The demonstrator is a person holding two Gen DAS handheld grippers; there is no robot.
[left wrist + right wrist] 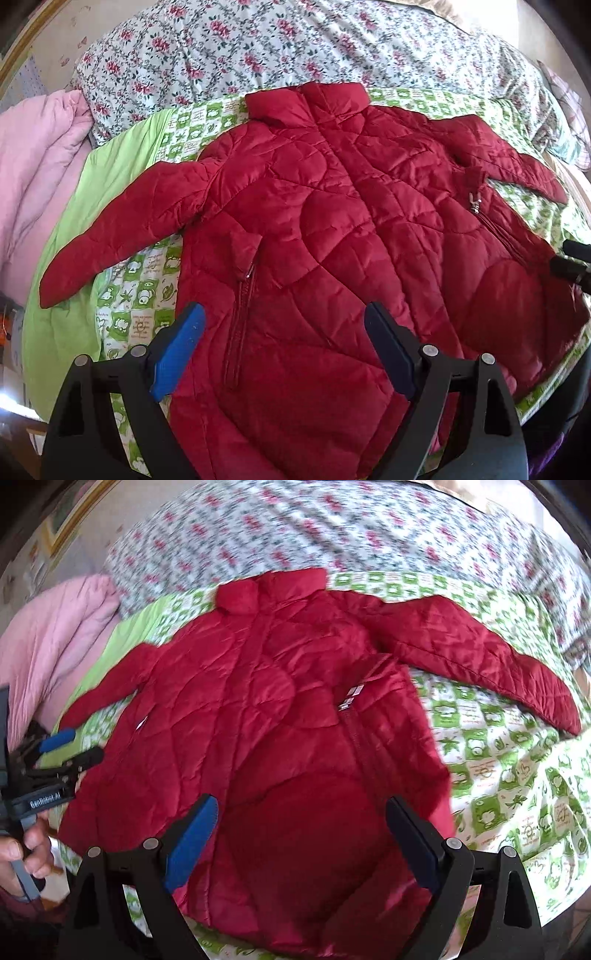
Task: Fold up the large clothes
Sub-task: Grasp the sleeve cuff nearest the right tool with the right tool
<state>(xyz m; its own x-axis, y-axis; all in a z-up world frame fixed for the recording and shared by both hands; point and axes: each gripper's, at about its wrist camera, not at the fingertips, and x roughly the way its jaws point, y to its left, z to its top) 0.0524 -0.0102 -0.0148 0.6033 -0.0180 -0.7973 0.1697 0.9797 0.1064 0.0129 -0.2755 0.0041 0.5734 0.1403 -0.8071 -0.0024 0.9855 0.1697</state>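
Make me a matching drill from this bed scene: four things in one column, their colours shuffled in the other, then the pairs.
Things:
1. quilted jacket
2. bunched blanket at the left edge
3. checked sheet under the jacket
4. bedspread behind the collar

Colours:
A. white with pink flowers
B. green and white
C. pale pink
D. red

Pairs: 1-D, 2-C, 3-B, 4-A
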